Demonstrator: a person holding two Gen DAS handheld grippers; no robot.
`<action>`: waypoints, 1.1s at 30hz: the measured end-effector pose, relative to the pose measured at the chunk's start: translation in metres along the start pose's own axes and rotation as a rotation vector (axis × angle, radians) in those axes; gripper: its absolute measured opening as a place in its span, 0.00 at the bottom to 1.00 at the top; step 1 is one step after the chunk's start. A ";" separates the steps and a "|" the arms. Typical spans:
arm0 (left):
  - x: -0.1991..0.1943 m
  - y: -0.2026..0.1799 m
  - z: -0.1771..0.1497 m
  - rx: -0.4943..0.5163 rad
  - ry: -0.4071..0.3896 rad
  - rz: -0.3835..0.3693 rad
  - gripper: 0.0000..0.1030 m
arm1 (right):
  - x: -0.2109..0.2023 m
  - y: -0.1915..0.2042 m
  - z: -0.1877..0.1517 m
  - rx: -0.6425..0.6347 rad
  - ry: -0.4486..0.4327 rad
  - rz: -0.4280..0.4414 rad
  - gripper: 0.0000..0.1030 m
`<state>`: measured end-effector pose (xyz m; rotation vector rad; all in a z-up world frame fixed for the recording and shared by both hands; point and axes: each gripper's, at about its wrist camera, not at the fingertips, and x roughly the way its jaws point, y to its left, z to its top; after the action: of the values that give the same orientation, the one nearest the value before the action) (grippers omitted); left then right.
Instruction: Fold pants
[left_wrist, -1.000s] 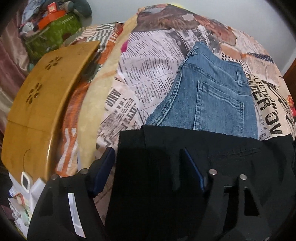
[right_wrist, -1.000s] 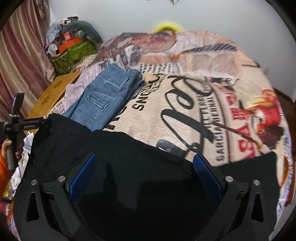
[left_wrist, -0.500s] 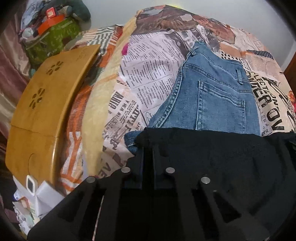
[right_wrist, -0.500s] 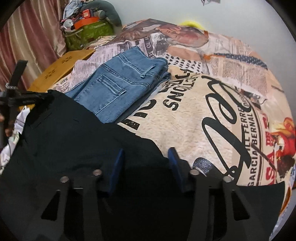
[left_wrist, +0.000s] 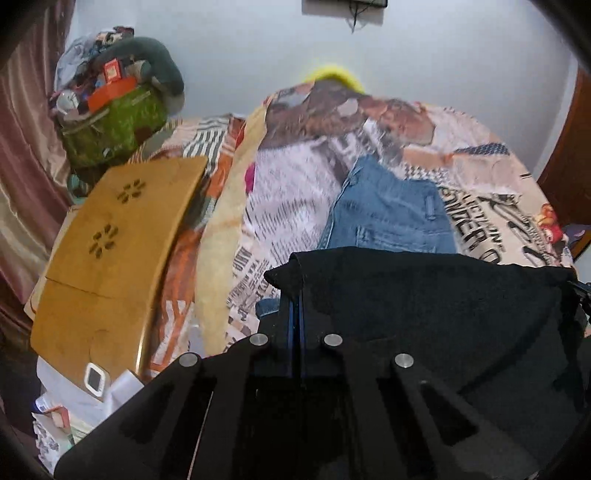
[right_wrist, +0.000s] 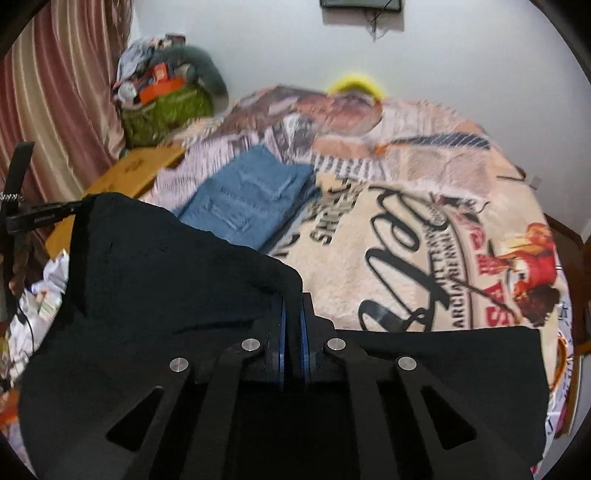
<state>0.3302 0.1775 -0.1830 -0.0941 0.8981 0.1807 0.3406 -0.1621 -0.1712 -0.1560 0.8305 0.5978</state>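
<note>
Black pants (left_wrist: 424, 306) hang stretched between my two grippers above the bed's near edge. My left gripper (left_wrist: 295, 295) is shut on the pants' left top corner. My right gripper (right_wrist: 291, 299) is shut on the right top corner of the same black pants (right_wrist: 166, 266). The left gripper (right_wrist: 40, 218) also shows in the right wrist view at the far left, holding the cloth's other corner. The lower part of the pants hangs hidden behind my grippers.
Folded blue jeans (left_wrist: 388, 218) (right_wrist: 247, 199) lie on the printed bedspread (right_wrist: 424, 221) beyond the black pants. A wooden board (left_wrist: 110, 240) stands left of the bed. A green bag (left_wrist: 110, 125) with clutter sits at the back left by the curtain.
Both grippers closed on the black pants' top edge and lifted it. The views have tilted up toward the wall, and the pants now hang raised between the grippers.
</note>
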 end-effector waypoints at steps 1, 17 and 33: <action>-0.006 0.000 -0.001 -0.001 -0.006 -0.003 0.01 | -0.007 0.001 0.001 0.011 -0.011 0.011 0.05; -0.101 0.018 -0.083 -0.031 -0.043 -0.006 0.01 | -0.102 0.059 -0.054 -0.037 -0.030 0.051 0.05; -0.112 0.033 -0.189 -0.078 0.072 -0.003 0.01 | -0.112 0.091 -0.131 0.002 0.073 0.080 0.06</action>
<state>0.1099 0.1672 -0.2125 -0.1759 0.9628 0.2106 0.1468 -0.1825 -0.1690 -0.1435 0.9116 0.6693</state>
